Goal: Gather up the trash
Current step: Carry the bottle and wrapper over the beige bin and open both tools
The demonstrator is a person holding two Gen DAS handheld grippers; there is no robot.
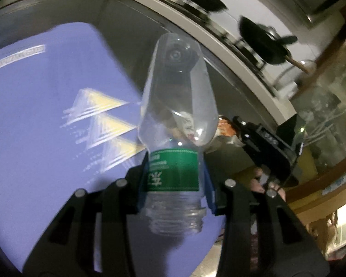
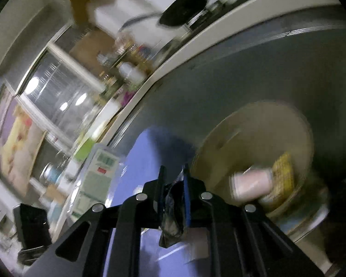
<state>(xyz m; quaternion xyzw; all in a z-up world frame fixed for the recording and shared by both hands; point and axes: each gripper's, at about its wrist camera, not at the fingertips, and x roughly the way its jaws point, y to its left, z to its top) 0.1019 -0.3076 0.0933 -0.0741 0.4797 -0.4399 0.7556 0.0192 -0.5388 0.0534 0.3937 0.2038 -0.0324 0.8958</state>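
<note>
Left gripper (image 1: pixel 173 180) squeezes clear bottle (image 1: pixel 176 120) by green label — open neck near camera, long side points away, bottom end far. Purple mat (image 1: pixel 46 115) behind bottle. Right gripper (image 2: pixel 174 184) pinches dark crumpled wrapper (image 2: pixel 171 210) — hangs down, above purple mat (image 2: pixel 136 168). Blurry bowl (image 2: pixel 258 154) right of wrapper, trash inside.

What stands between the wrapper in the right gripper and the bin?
Nothing visible. The right gripper holds the dark wrapper beside the open bin, which already contains trash; the view is blurred.
</note>
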